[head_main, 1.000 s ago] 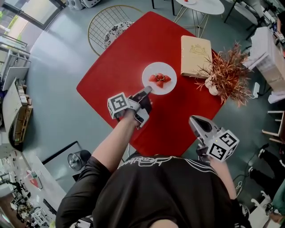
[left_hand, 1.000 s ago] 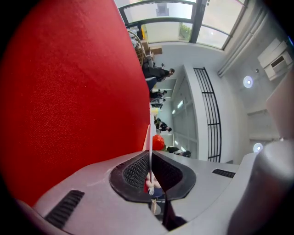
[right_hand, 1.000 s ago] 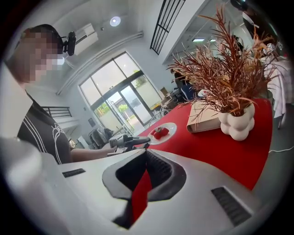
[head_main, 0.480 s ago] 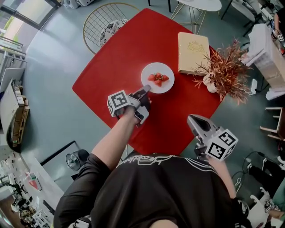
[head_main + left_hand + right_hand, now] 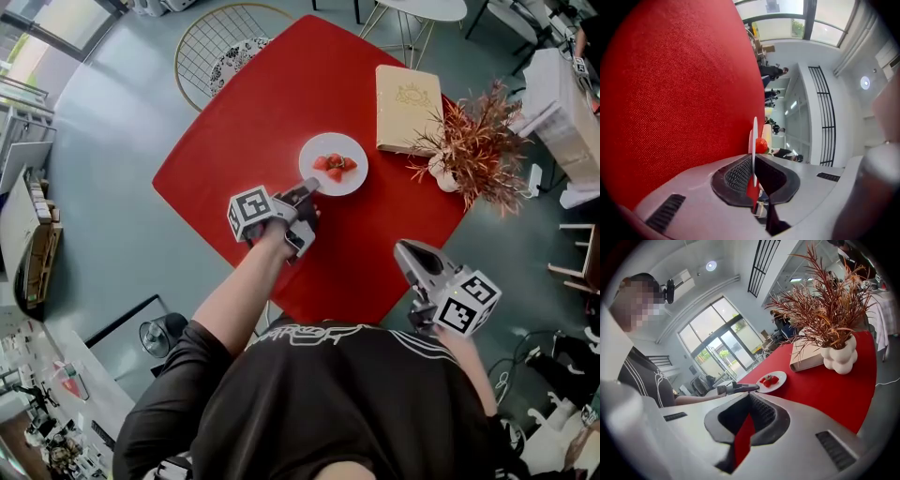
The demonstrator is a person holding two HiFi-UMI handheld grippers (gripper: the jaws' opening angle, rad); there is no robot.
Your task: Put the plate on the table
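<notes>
A white plate (image 5: 351,183) with strawberries (image 5: 335,166) lies flat on the red table (image 5: 272,103). My left gripper (image 5: 309,188) is shut on the plate's near rim. In the left gripper view the plate (image 5: 754,133) shows edge-on as a thin white line clamped between the pads (image 5: 738,176), with a strawberry (image 5: 761,145) behind it. My right gripper (image 5: 406,251) hangs off the table's near right edge, shut and empty. From the right gripper view (image 5: 750,397) the plate (image 5: 782,377) lies on the table with the left gripper (image 5: 754,388) at its rim.
A cream book (image 5: 409,97) lies right of the plate. A white vase of reddish dried plants (image 5: 473,141) stands at the table's right corner. A wire chair (image 5: 220,52) is beyond the far left edge, and a white round table (image 5: 422,9) stands farther back.
The left gripper stays clamped on the plate's rim and the right gripper holds its place. Only the head view has shifted slightly.
</notes>
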